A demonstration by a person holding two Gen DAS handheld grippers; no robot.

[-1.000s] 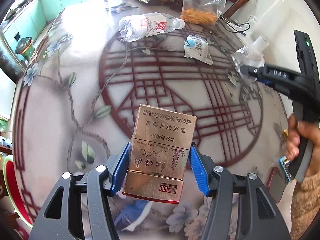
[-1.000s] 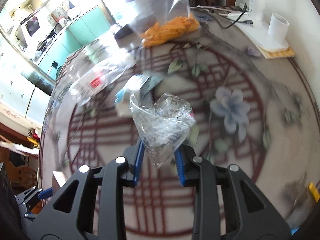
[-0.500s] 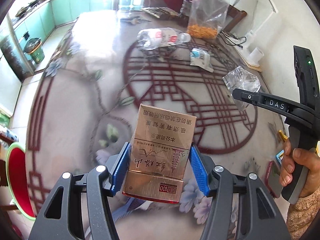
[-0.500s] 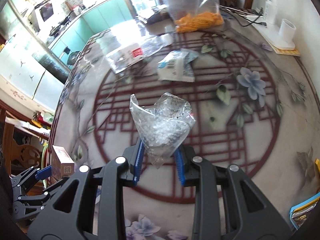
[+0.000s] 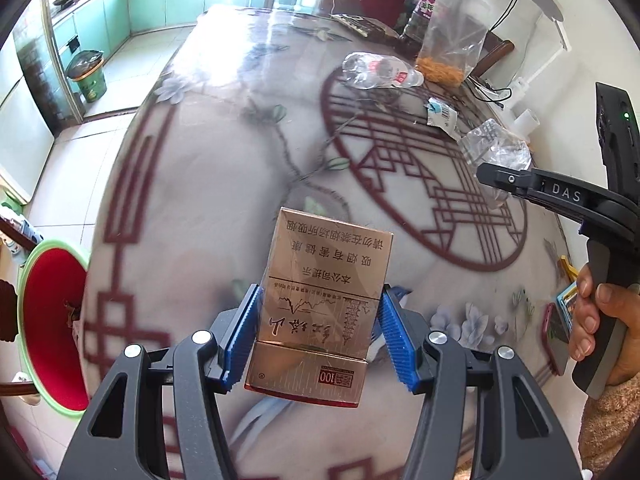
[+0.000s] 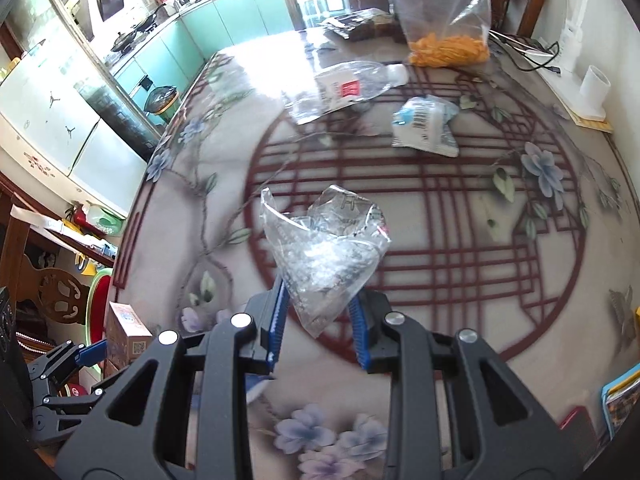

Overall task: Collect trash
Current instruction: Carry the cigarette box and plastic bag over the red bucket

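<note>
My left gripper (image 5: 318, 334) is shut on a gold cigarette pack (image 5: 324, 288), held upright above the patterned table (image 5: 224, 184). My right gripper (image 6: 318, 320) is shut on a crumpled clear plastic wrapper (image 6: 324, 248); that wrapper (image 5: 494, 152) and the right gripper's black body also show at the right of the left wrist view. An empty plastic bottle (image 6: 344, 88) and a white-and-blue snack wrapper (image 6: 424, 128) lie on the far part of the table. The cigarette pack (image 6: 124, 332) and the left gripper appear at the lower left of the right wrist view.
A red bin with a green rim (image 5: 52, 328) stands on the floor off the table's left edge. A clear bag of orange snacks (image 6: 444, 12) stands at the table's far end, with cables and a white cup (image 6: 596, 86) by the wall. A hand (image 5: 596, 320) holds the right gripper's handle.
Both grippers have drawn back from the far end of the table toward its near left edge, each keeping its load. The red bin has come further into the left wrist view.
</note>
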